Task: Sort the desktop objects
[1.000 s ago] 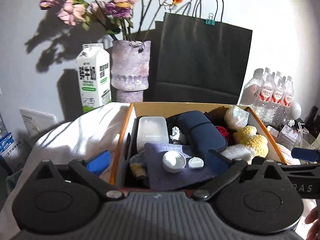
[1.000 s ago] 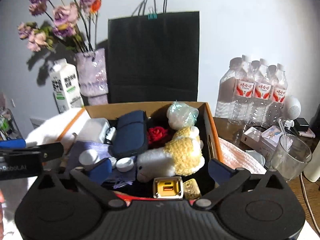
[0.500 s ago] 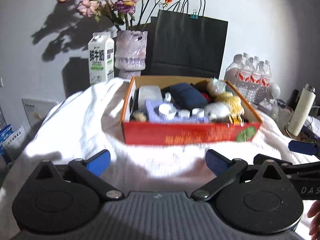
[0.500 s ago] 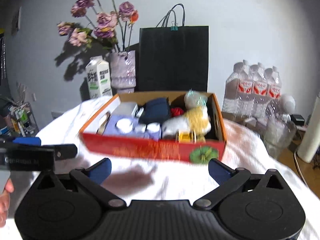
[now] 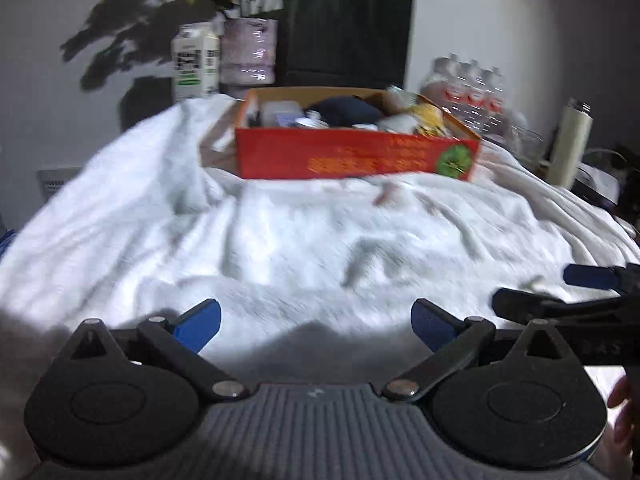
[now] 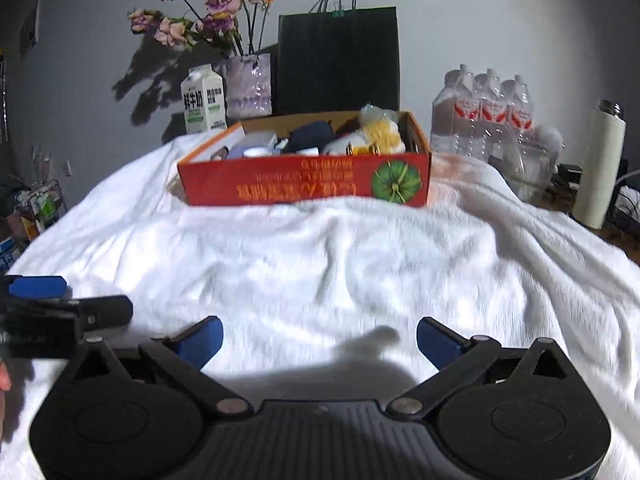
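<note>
A: While both grippers hung low over the white cloth (image 6: 344,264) on the counter, where did the sorted things sit?

B: In the red cardboard box (image 6: 304,184), well ahead of you. The navy pouch (image 6: 310,138), the yellow-and-white knitted toy (image 6: 374,134) and some small white pots lay inside it. The cloth in front of the box looked bare.

A: And your grippers?

B: You had the left gripper (image 5: 316,326) released, its blue pads wide apart with nothing between them. The right gripper (image 6: 320,340) was equally spread and empty.

A: How would you have done this step well?

B: As I judged it, the sorting was near its end, so you needed only to keep both jaws apart, stay level above the cloth folds and check for strays before stopping.

A: Did the views differ?

B: Yes. The right wrist view was sharper: it showed the whole flower bunch (image 6: 208,12) and the milk carton (image 6: 203,98) clearly. The left wrist view was blurred, yet it alone showed your fingers (image 5: 622,408) at the right edge beside the other gripper.
</note>
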